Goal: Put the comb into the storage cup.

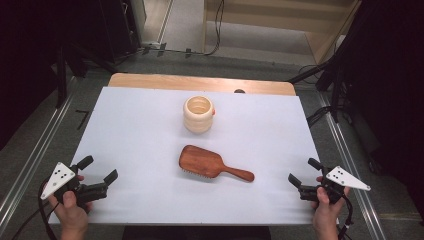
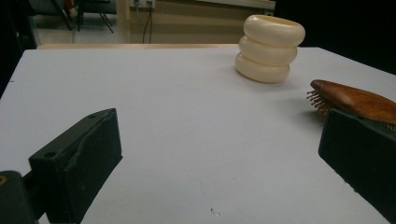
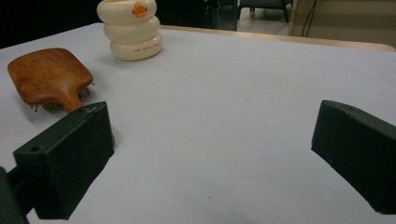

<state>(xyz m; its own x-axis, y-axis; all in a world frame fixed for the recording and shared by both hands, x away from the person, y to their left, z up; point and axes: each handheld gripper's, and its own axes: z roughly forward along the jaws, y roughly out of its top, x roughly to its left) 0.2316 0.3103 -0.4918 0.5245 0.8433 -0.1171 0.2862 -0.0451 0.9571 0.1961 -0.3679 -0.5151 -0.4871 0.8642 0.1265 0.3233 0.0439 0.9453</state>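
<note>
Though near, hairbrush [image 1: 215,164] outside open jaws.

Left tool [image 1: 98,169] jaws wide apart, right tool [image 1: 301,171] likewise — both hand-held, low.

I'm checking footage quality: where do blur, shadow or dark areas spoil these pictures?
High view: even light on the white table, dark corners, slightly soft. Left gripper view: near tongs blurred, hairbrush casts a soft shadow. Right gripper view: cream holder fairly sharp, tongs out of focus.
</note>
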